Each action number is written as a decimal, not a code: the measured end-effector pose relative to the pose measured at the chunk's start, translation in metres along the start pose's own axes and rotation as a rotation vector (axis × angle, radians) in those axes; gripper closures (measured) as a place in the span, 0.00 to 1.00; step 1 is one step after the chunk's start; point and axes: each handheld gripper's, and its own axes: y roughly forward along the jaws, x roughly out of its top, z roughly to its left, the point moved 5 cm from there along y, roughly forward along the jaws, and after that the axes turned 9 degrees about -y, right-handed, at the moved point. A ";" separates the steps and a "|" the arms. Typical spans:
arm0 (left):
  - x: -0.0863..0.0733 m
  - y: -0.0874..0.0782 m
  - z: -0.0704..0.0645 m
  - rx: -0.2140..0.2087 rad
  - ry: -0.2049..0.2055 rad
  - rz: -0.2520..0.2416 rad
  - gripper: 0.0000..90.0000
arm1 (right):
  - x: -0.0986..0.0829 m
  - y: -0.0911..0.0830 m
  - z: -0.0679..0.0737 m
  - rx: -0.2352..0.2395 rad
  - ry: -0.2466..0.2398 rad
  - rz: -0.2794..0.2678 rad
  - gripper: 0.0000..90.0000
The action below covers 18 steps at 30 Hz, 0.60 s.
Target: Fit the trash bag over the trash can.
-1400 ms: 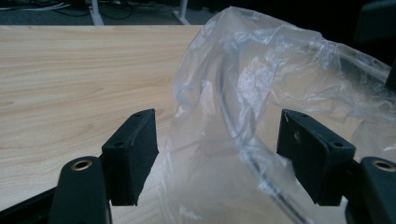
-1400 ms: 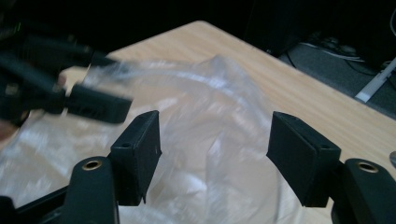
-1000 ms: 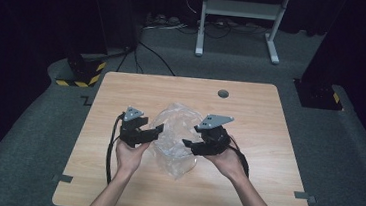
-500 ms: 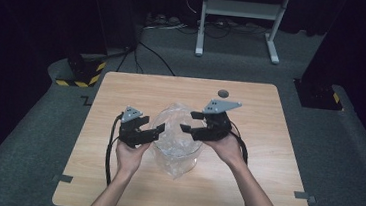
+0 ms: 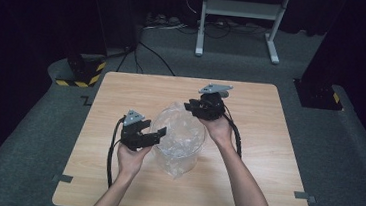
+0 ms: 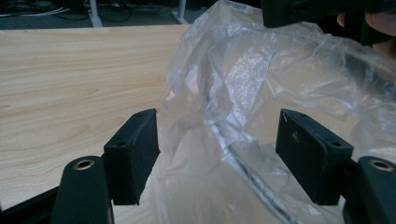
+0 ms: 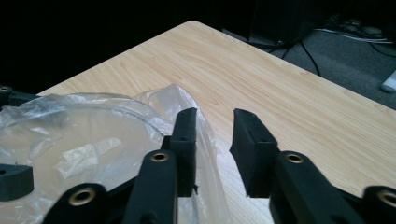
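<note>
My tools are both released: left tool (image 6: 217, 156) straddles the crinkled clear plastic bag's (image 5: 178, 137) rim, right tool (image 7: 212, 149) beside it, spreading the mouth.

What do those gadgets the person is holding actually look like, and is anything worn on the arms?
Both the left gripper and right gripper are black, each topped by a grey three-cornered plate and trailing a black cable. Their fingers are blocky black pads on arms with brass-ringed holes. The forearms are bare, with no sleeves.
</note>
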 end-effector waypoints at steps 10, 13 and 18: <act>-0.002 0.001 0.000 -0.002 -0.007 0.000 0.34 | -0.007 0.006 -0.010 0.023 0.059 0.006 0.99; -0.002 0.001 0.000 -0.002 -0.010 0.002 0.34 | -0.013 0.011 -0.014 0.023 0.080 0.045 1.00; -0.002 0.001 0.001 -0.003 -0.013 0.003 0.34 | -0.026 0.019 -0.019 0.052 0.138 0.102 1.00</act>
